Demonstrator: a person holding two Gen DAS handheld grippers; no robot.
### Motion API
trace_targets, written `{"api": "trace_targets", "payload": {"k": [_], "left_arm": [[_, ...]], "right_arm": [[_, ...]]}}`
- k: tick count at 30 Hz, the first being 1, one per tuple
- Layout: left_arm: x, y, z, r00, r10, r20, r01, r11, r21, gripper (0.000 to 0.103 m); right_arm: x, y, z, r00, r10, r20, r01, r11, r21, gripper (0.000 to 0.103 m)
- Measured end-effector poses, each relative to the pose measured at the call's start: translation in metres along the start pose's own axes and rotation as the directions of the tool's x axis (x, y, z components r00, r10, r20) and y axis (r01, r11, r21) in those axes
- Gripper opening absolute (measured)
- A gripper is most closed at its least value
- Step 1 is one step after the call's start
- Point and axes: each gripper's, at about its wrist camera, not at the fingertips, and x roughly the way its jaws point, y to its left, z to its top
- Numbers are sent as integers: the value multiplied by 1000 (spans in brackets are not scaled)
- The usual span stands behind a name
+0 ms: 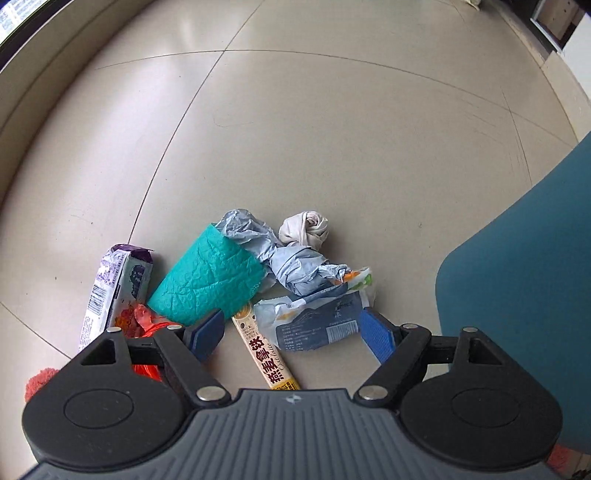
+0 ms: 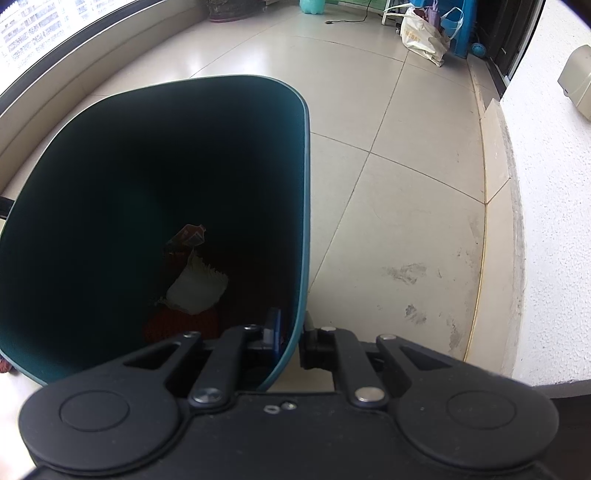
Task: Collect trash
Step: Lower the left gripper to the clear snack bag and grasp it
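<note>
1. Jaws of the left gripper point(image 1: 293, 330) stand wide apart and hold nothing, low over the floor point(image 1: 332, 129).
2. Between them lie one long yellow sachet point(image 1: 267, 350) and one blue-and-white wrapper point(image 1: 314, 325); just beyond lie one teal paper cup point(image 1: 207, 277), one crumpled blue paper point(image 1: 288, 258) and one white tissue ball point(image 1: 304, 229).
3. Left of the jaws lie one purple packet point(image 1: 114, 288) and one red wrapper point(image 1: 147, 325).
4. Jaws of the right gripper point(image 2: 290, 336) are closed on the rim of one teal bin point(image 2: 304, 184), one finger inside, one outside.
5. Deep in the bin lie a white tissue point(image 2: 195, 288), something red and another wrapper.

Probably a home balcony: tiled floor point(image 2: 406, 184), long window point(image 2: 44, 33), shopping bag point(image 2: 421, 37).
</note>
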Motion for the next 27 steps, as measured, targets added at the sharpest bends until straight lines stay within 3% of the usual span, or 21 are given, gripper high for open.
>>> {"api": "trace_targets", "payload": {"k": [4, 13, 16, 17, 24, 27], "left_arm": [[37, -2, 5, 998, 38, -51, -37, 999, 19, 80], [93, 0, 7, 991, 46, -122, -48, 999, -13, 78], [94, 0, 4, 992, 41, -118, -45, 999, -29, 54], [94, 0, 3, 992, 41, -117, -46, 998, -39, 40], [65, 3, -8, 997, 8, -77, -18, 992, -127, 13], [41, 7, -16, 999, -14, -49, 6, 988, -152, 12]], "right_arm": [[0, 1, 2, 1000, 0, -11, 0, 1000, -9, 9], [3, -3, 6, 999, 17, -45, -17, 1000, 0, 10], [7, -4, 9, 999, 16, -52, -16, 1000, -1, 10], [9, -4, 8, 998, 15, -55, -15, 1000, 0, 10], [12, -1, 7, 999, 14, -47, -14, 1000, 6, 10], [12, -2, 5, 999, 21, -38, -20, 1000, 12, 10]]}}
